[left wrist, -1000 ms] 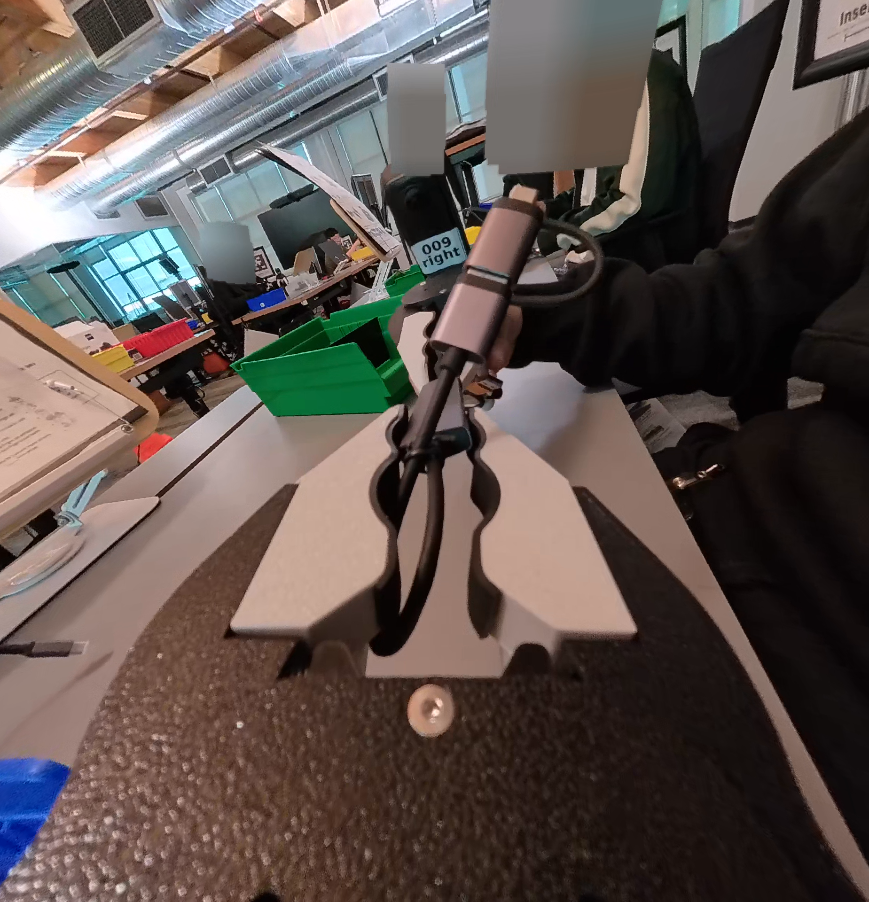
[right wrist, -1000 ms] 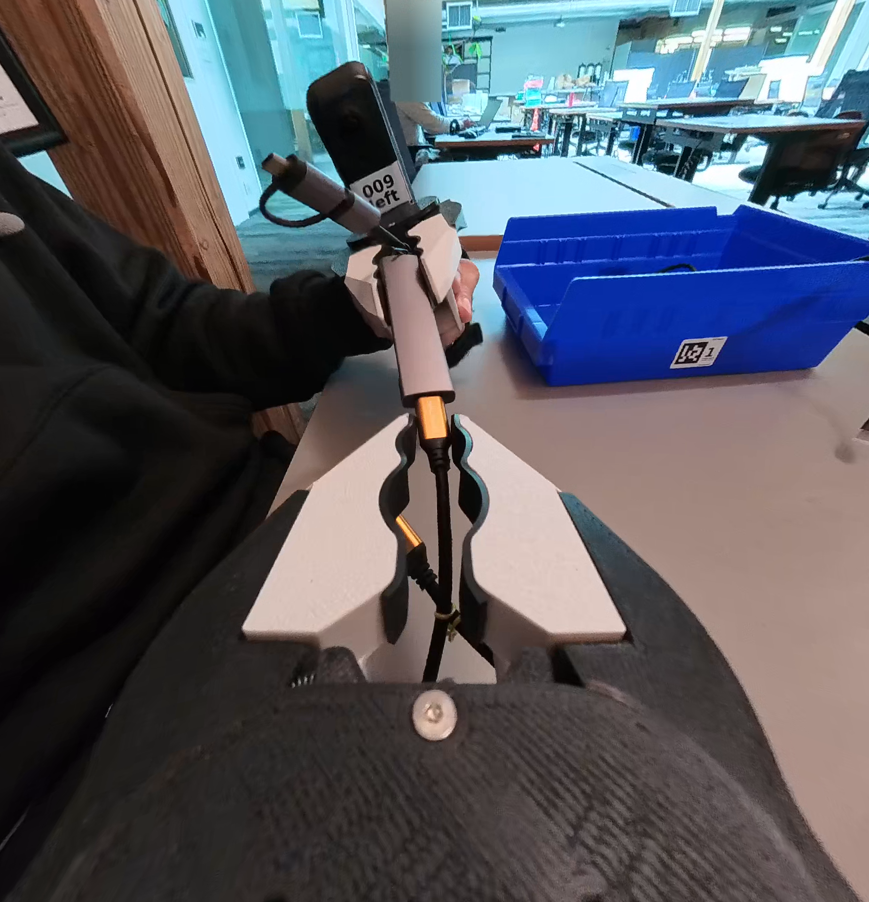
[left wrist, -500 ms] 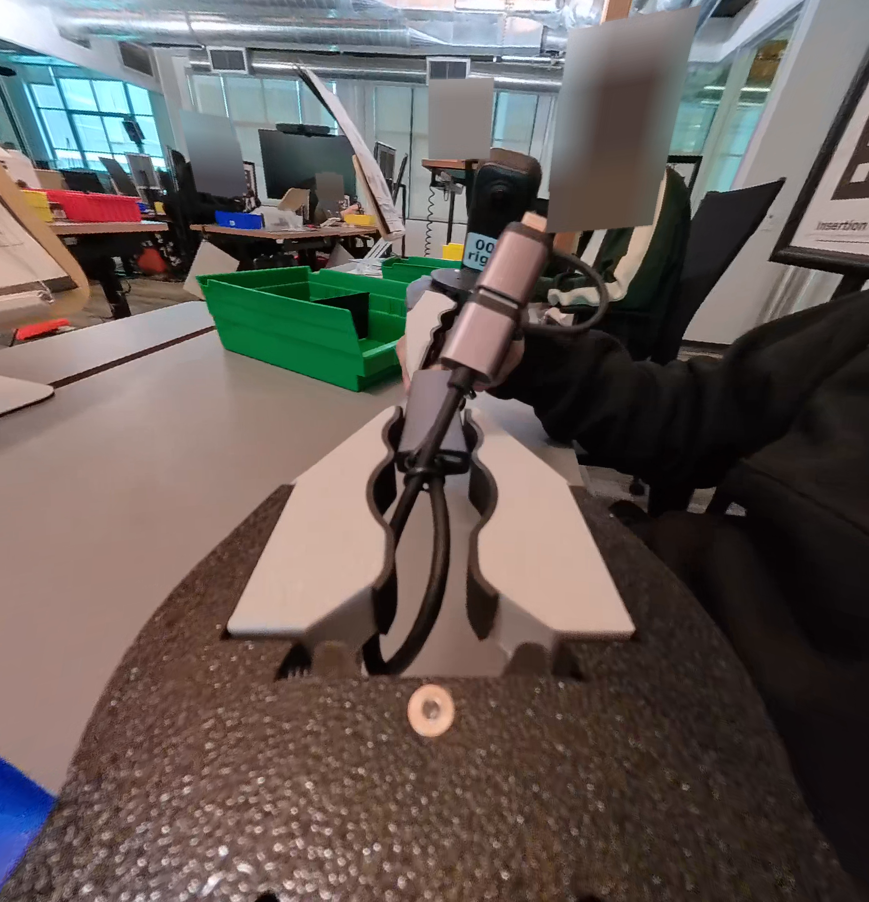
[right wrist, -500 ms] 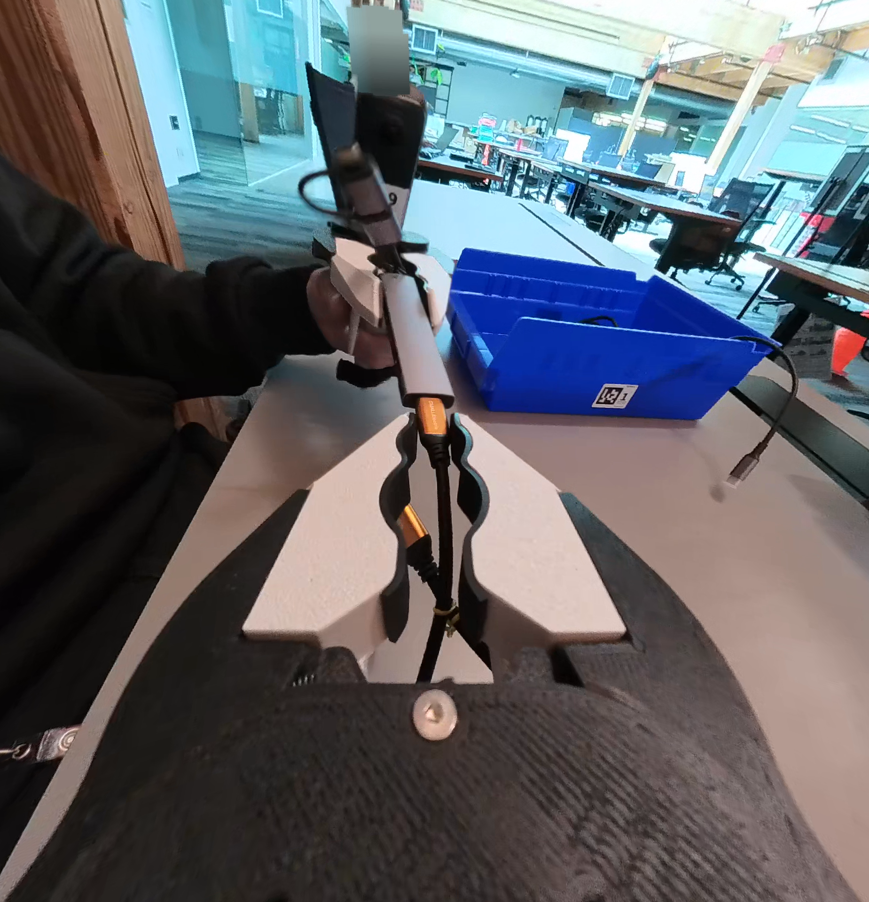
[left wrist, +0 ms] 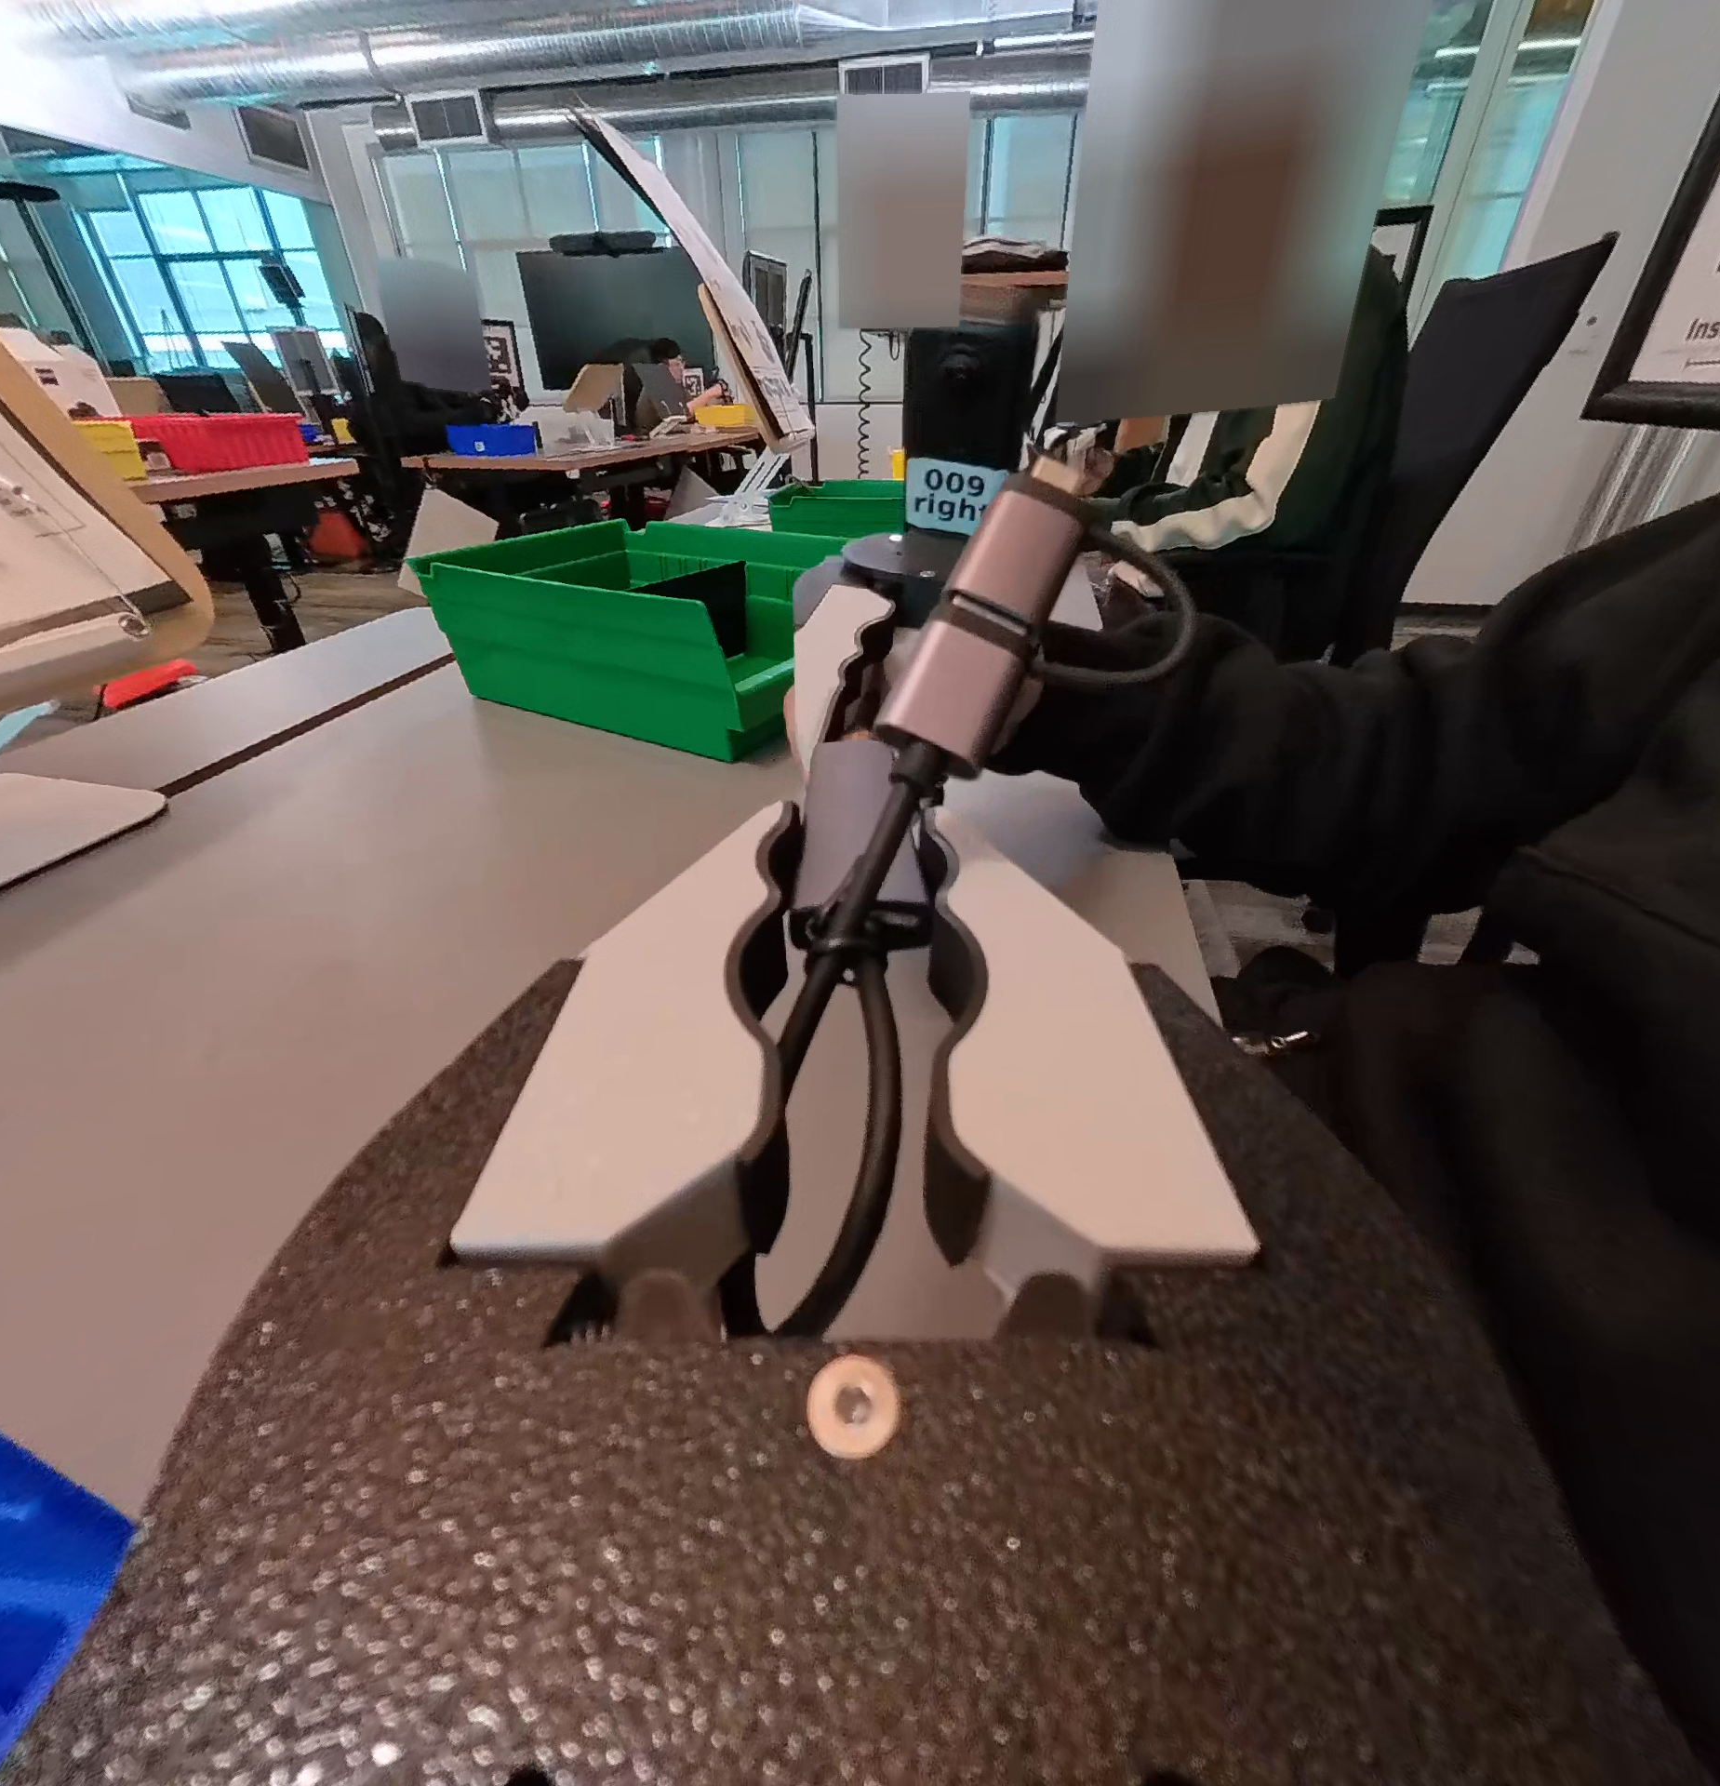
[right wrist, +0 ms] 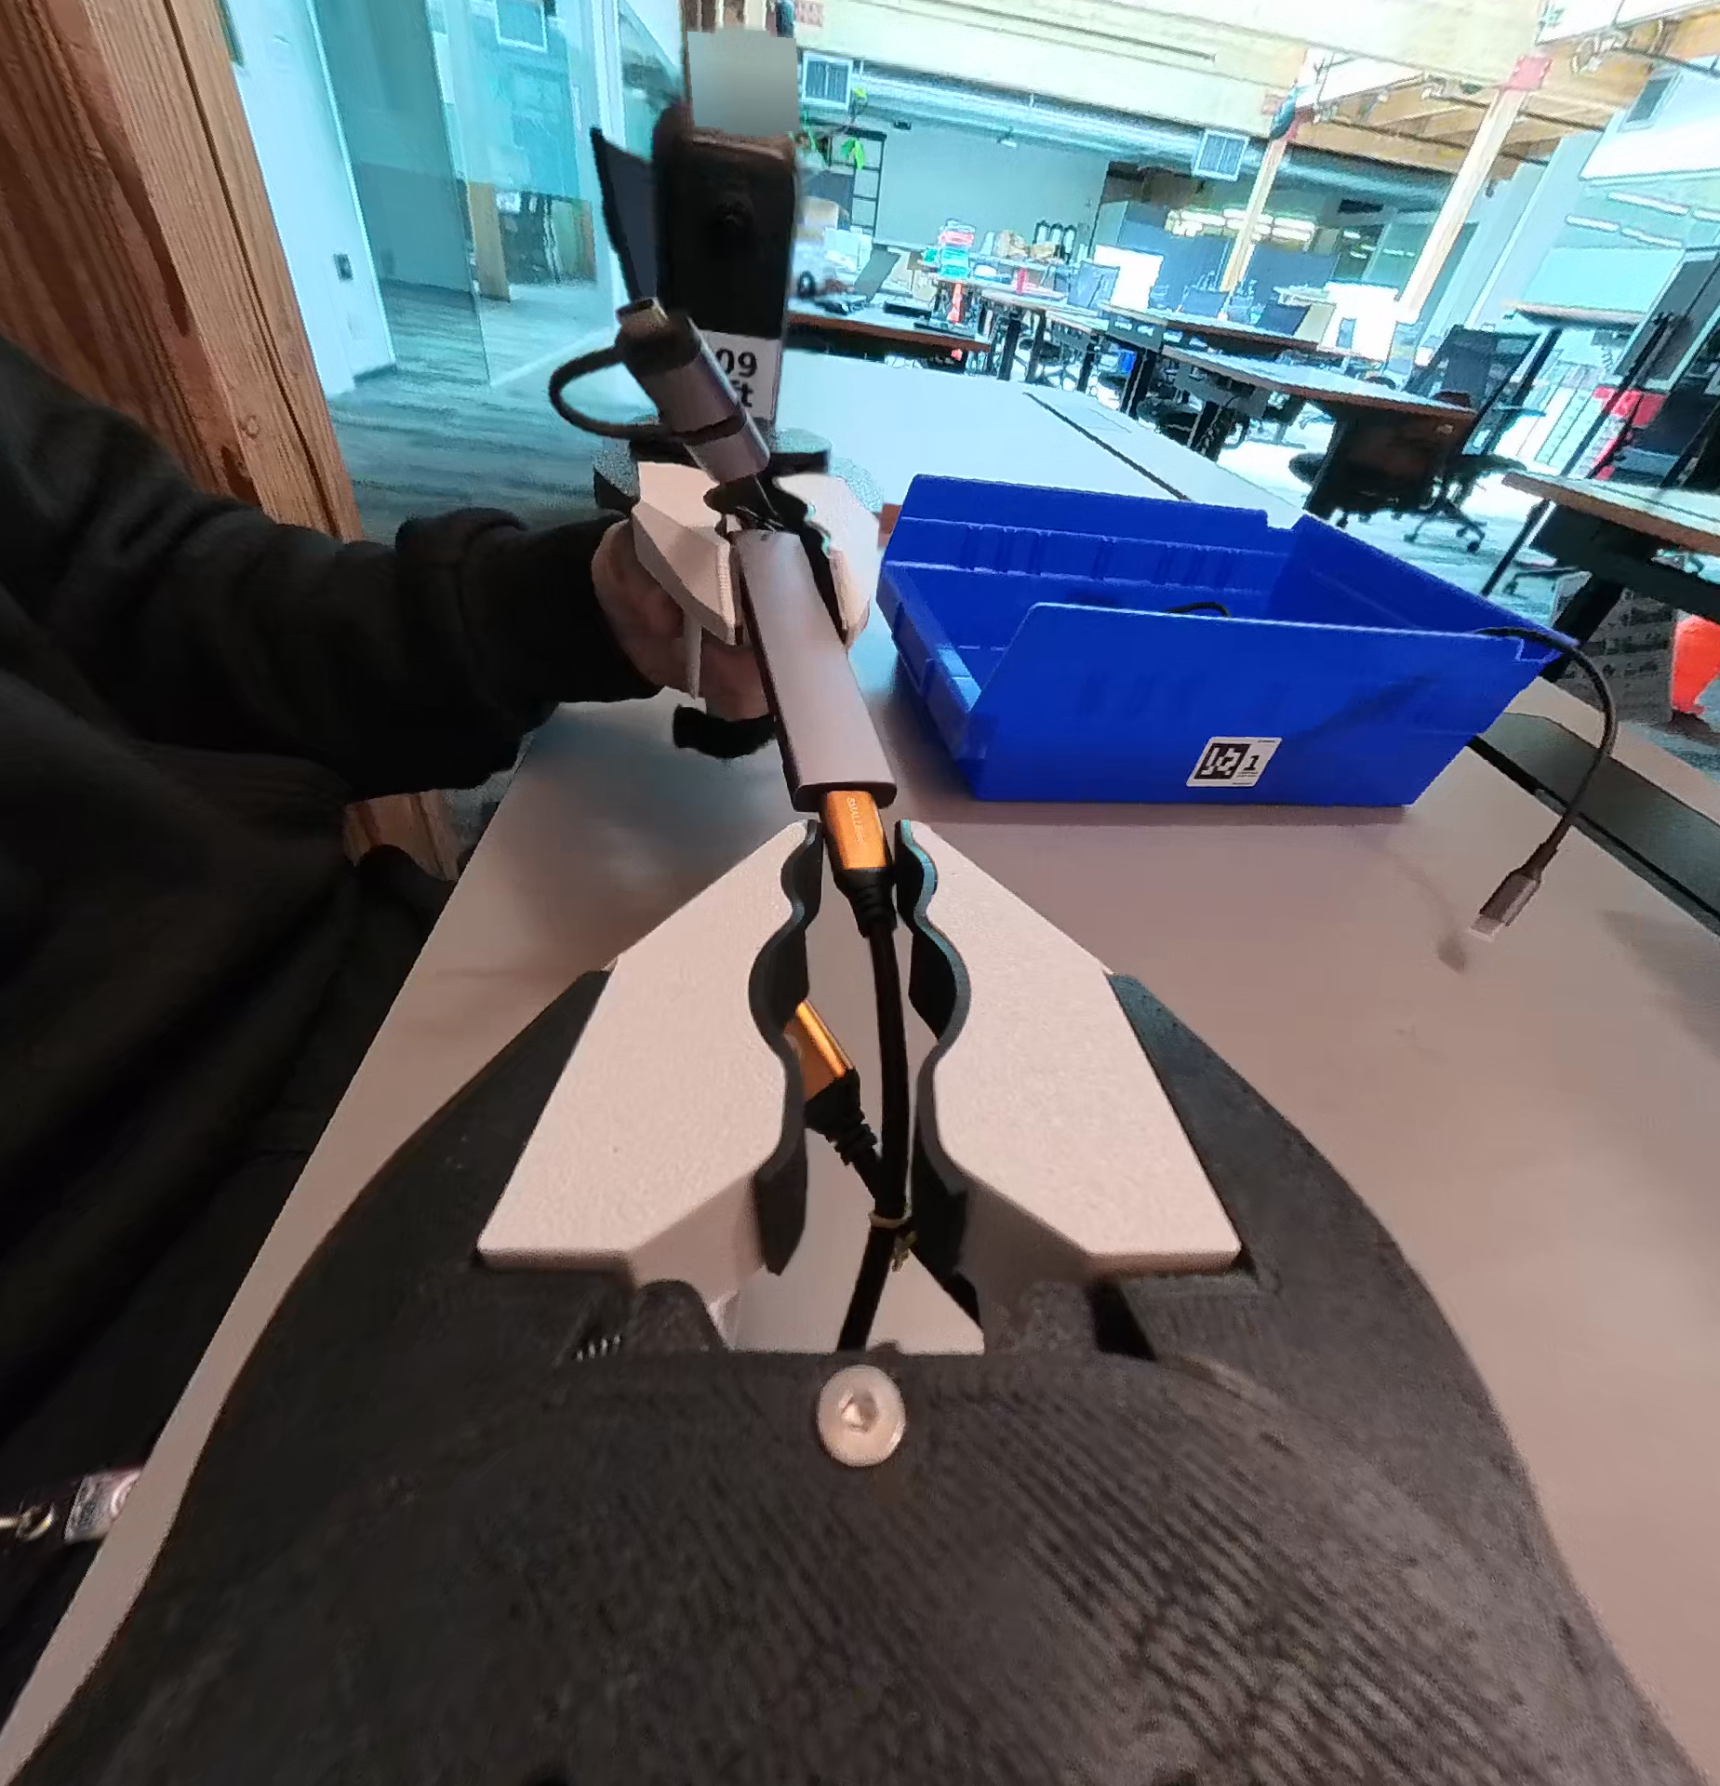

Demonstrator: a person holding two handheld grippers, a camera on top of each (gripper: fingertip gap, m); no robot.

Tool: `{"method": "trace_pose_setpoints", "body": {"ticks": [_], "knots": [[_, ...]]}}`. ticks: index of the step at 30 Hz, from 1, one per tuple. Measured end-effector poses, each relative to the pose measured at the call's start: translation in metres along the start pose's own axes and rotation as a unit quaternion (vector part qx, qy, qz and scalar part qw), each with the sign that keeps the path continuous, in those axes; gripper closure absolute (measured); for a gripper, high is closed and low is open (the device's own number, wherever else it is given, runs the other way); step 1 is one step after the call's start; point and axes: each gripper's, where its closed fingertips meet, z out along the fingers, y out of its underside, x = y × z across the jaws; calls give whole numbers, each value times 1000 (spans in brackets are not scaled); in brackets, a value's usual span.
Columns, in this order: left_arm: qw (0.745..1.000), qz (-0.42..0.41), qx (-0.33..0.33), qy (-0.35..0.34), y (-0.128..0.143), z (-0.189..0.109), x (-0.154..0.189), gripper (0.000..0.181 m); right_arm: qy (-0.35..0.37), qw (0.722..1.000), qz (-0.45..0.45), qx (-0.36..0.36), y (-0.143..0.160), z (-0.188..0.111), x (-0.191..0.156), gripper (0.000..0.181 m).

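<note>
Blue bin (right wrist: 1213,667): set on the grey table (right wrist: 1320,1015), far right of the gripped items in the right wrist view. A thin black cable (right wrist: 1194,611) is seen lying inside; other contents cannot be told. A white coded sticker is borne on its near wall. A corner of the same bin is caught at the near left of the left wrist view.

Green bin (left wrist: 595,643): set on the table at the far left in the left wrist view. A black upright divider is seen within it; no other contents can be made out. A second green bin (left wrist: 822,504) is placed just behind it.

Grey adapter block (right wrist: 817,676): a long, slim, metallic grey body with rounded edges, held above the table between the two grippers. Its far end is pinched by the jaws of the left gripper (left wrist: 860,850), from which a short black lead is looped back to a grey cylindrical connector (left wrist: 996,619).

Orange plug (right wrist: 856,833): a metallic orange shell on a black cable, pinched between the jaws of the right gripper (right wrist: 860,860), its tip seated in the near end of the adapter block. A second orange plug (right wrist: 817,1049) is seen hanging between the fingers, lower down.

Loose cable with silver plug (right wrist: 1513,894): draped over the table edge at the right.
</note>
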Motion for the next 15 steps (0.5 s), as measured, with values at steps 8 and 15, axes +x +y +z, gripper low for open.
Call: {"method": "trace_pose_setpoints", "body": {"ticks": [8,15], "knots": [[999,29,31,14,-7,-3,6,159,-38,997,56,37,-10,1,-7,168],[999,20,45,22,-11,-5,7,159,-55,991,82,86,-21,0,-10,169]]}}
